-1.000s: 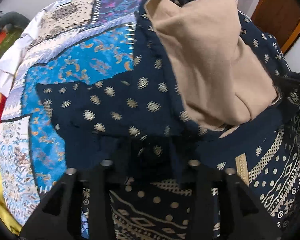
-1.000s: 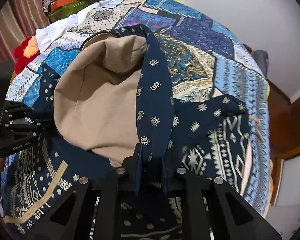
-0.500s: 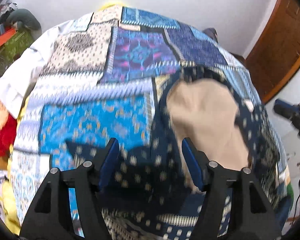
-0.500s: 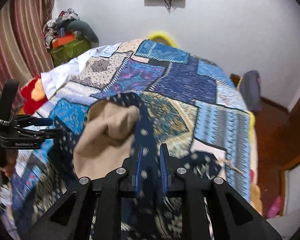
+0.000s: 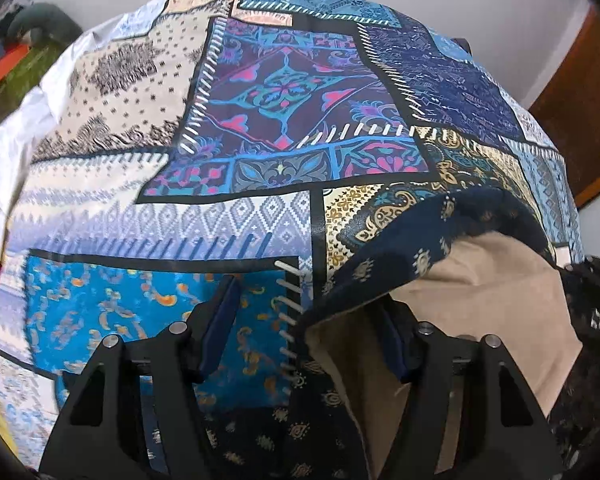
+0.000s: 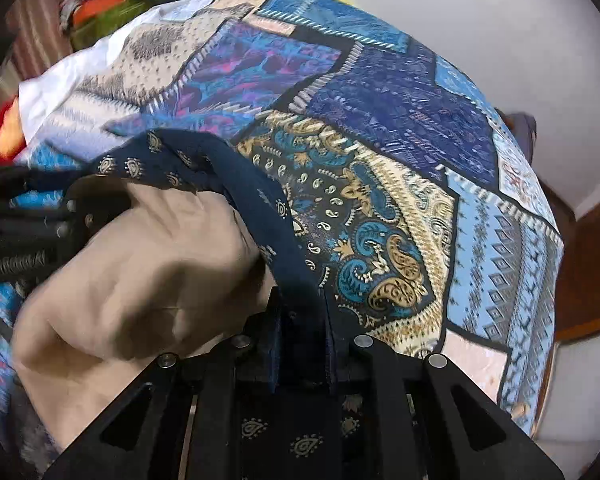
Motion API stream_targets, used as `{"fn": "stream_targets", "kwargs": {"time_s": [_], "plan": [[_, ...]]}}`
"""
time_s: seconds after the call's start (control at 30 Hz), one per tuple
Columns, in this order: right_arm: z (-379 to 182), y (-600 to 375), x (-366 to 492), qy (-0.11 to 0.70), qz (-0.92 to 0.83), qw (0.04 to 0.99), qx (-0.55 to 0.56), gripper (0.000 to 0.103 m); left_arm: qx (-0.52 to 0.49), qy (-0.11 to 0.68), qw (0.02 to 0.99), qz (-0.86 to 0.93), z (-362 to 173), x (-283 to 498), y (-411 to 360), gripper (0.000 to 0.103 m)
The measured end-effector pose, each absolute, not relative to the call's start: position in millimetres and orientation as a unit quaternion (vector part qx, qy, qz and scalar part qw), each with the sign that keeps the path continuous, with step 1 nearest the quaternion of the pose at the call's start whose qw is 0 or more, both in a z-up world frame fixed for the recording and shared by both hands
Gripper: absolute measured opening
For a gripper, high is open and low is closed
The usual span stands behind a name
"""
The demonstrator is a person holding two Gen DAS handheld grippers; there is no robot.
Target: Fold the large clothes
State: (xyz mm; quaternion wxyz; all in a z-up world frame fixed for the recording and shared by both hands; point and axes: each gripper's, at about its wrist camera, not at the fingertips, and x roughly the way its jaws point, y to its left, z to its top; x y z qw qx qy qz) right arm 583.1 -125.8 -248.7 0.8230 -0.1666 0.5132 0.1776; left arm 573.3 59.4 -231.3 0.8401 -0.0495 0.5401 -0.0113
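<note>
Left wrist view showed one navy garment (image 5: pixel 380 264) with a beige lining (image 5: pixel 500 300), draped over the left gripper's (image 5: pixel 308 328) right finger, on one patchwork bedspread (image 5: pixel 260 120). That gripper pointed steeply down, its jaws parted after just opening and pressing on nothing; cloth lay partly between them. In the right wrist view, the right gripper (image 6: pixel 300 336), also tilted steeply down, pinched the garment's (image 6: pixel 236 176) navy edge, the lining (image 6: pixel 148 264) bunched to its left.

Bed with blue patchwork bedspread (image 5: pixel 260 216), navy gold-print garment (image 6: pixel 260 200) with tan lining draped on it
</note>
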Motion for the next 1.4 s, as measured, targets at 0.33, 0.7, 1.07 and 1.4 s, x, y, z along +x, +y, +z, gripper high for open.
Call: {"fn": "stream_targets", "kwargs": {"time_s": [0.33,0.7,1.07,1.4], "plan": [[-232.1,-143.3,583.2,0.507,0.231,0.827,-0.073,0.012,-0.039,0.481,0.874,-0.056,-186.2,546.1,42.2,0.005],[-146.0,-168.9,481.8,0.461,0.311,0.83,-0.042,0.012,-0.011,0.43,0.89,-0.153,-111.8,426.9,25.7,0.005],[-147.7,-194.1,373.1,0.498,0.296,0.813,-0.063,0.012,0.053,0.52,0.83,-0.193,-185.1,319.7,-4.3,0.005],[-141.3,-251.2,349.7,0.522,0.244,0.817,-0.034,0.012,0.0,0.562,0.809,-0.174,-188.7,294.8,38.6,0.063]]}}
